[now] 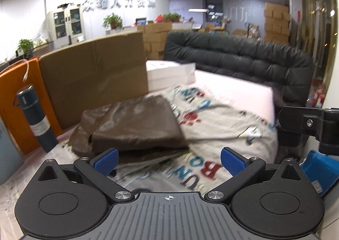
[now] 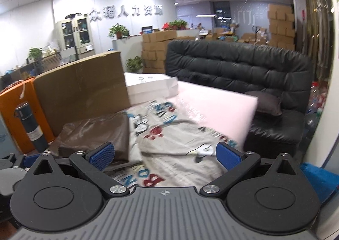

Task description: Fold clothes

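A folded brown garment lay on the left part of a light printed cloth that was spread over the work surface, with a large cardboard box just behind it and a dark blue flask standing to its left. The left gripper hovered near the garment's front edge, its blue-padded fingers spread wide and holding nothing. The right gripper was likewise wide apart and empty above the cloth, with a black sofa beyond.
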`<action>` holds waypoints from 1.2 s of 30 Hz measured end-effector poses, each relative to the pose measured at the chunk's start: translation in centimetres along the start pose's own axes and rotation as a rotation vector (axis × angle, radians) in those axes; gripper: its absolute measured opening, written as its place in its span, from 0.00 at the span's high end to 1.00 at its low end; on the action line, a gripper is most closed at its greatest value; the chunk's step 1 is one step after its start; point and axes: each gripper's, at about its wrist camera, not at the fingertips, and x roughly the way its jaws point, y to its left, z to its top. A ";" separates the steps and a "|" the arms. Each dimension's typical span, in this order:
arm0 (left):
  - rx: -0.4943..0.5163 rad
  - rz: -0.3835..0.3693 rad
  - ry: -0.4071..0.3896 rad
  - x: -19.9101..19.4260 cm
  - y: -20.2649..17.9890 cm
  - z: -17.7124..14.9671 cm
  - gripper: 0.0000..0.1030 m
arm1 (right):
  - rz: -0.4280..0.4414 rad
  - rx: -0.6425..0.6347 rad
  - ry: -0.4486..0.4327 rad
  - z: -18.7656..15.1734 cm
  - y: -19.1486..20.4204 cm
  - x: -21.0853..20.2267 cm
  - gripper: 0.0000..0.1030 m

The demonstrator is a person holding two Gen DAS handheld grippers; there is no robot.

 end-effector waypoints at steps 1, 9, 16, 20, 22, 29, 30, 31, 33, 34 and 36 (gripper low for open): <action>0.003 0.011 0.014 0.3 0.2 -0.1 0.00 | 0.016 0.005 0.011 -0.2 0.1 0.4 0.00; -0.015 0.048 0.030 1.8 1.1 0.1 0.00 | 0.040 0.013 0.040 0.1 0.6 2.7 0.00; -0.020 0.066 0.032 1.7 1.9 0.3 0.00 | 0.065 0.019 0.030 0.8 1.2 3.5 0.00; -0.018 0.076 0.037 1.8 2.5 0.3 0.00 | 0.080 0.015 0.026 0.9 1.8 3.9 0.00; -0.016 0.080 0.042 1.9 2.7 0.3 0.00 | 0.084 0.018 0.040 0.8 1.9 4.3 0.00; -0.009 0.105 0.047 2.1 3.3 0.0 0.00 | 0.090 0.040 0.072 0.5 2.2 5.6 0.00; -0.007 0.110 0.042 2.1 3.4 -0.1 0.00 | 0.090 0.043 0.075 0.4 2.3 5.8 0.00; -0.007 0.117 0.036 2.1 3.4 -0.2 0.00 | 0.090 0.047 0.081 0.3 2.3 6.0 0.00; -0.012 0.132 0.018 2.0 3.6 -0.3 0.00 | 0.096 0.056 0.107 0.1 2.4 6.7 0.00; -0.017 0.140 0.009 2.0 3.6 -0.3 0.00 | 0.103 0.056 0.121 0.0 2.5 7.0 0.00; -0.035 0.169 -0.008 1.7 3.9 -0.3 0.00 | 0.128 0.057 0.127 -0.2 2.9 7.5 0.00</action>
